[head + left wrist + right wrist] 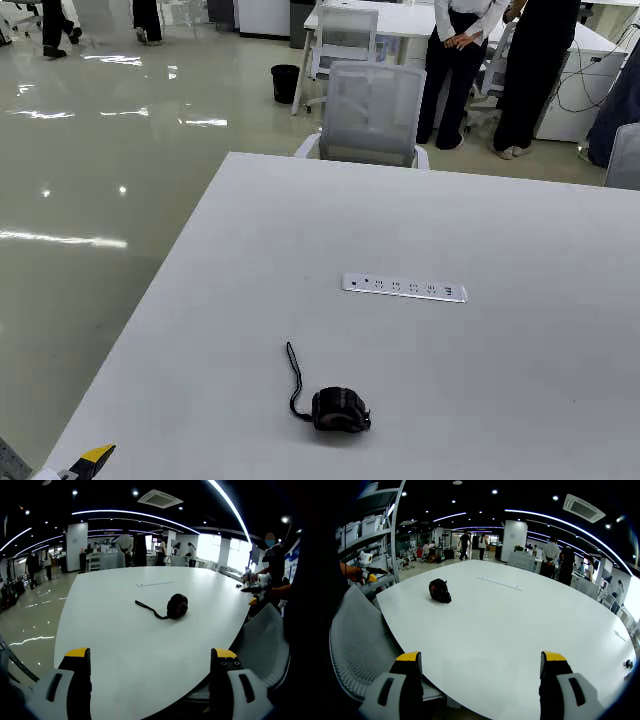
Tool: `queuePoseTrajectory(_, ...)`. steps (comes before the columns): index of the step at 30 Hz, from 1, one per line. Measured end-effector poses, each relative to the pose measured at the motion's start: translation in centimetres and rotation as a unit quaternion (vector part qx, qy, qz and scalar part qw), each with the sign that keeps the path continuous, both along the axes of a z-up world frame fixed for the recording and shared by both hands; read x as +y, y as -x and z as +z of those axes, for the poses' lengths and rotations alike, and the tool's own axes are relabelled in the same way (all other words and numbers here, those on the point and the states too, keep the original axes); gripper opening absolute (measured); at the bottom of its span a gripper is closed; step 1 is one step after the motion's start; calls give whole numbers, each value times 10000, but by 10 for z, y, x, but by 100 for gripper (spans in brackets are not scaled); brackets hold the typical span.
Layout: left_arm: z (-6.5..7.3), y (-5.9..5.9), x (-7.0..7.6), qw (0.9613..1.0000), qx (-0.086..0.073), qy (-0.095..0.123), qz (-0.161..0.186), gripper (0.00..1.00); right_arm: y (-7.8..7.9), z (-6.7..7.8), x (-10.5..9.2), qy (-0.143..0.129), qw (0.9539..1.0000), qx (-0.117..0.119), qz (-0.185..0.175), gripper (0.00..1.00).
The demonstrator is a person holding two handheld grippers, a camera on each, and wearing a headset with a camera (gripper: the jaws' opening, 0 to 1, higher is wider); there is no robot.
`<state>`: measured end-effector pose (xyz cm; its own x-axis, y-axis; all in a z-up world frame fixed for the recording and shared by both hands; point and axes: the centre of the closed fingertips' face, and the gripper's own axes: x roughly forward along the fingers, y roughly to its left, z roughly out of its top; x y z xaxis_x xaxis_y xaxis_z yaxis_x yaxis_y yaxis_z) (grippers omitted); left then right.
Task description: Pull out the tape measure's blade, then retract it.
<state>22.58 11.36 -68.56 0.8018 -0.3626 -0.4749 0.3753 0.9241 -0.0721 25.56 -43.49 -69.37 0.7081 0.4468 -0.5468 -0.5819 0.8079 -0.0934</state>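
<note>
Black tape measure point(177, 605) well ahead of left gripper point(151, 653)

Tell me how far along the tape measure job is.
Nothing looks done yet: the tape measure lies untouched on the table, no blade drawn out. In hand: nothing; the left gripper and right gripper are both open, well clear of it. Still to do: grasp the case, pull the blade, retract it.

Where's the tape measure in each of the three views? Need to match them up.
Head view: tape measure low centre, strap trailing up-left.
Left gripper view: tape measure mid-frame, strap to its left.
Right gripper view: tape measure upper left.
Shared landmark: white power strip lying beyond it.
</note>
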Motion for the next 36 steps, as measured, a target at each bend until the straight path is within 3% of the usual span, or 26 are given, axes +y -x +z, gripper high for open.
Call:
queuePoseTrajectory(13, -10, 1, 9, 10000, 70, 17, 24, 99, -6, -1, 2, 51, 9999, 83, -46, 100)
queuePoseTrajectory(21, -4, 0, 0, 10000, 73, 22, -44, 99, 0, -3, -1, 93, 9999, 113, -61, 100)
queuePoseTrajectory(36, 0, -6, -3, 9999, 43, 0, -107, 99, 3, -5, -6, 86, 9998, 115, -126, 100)
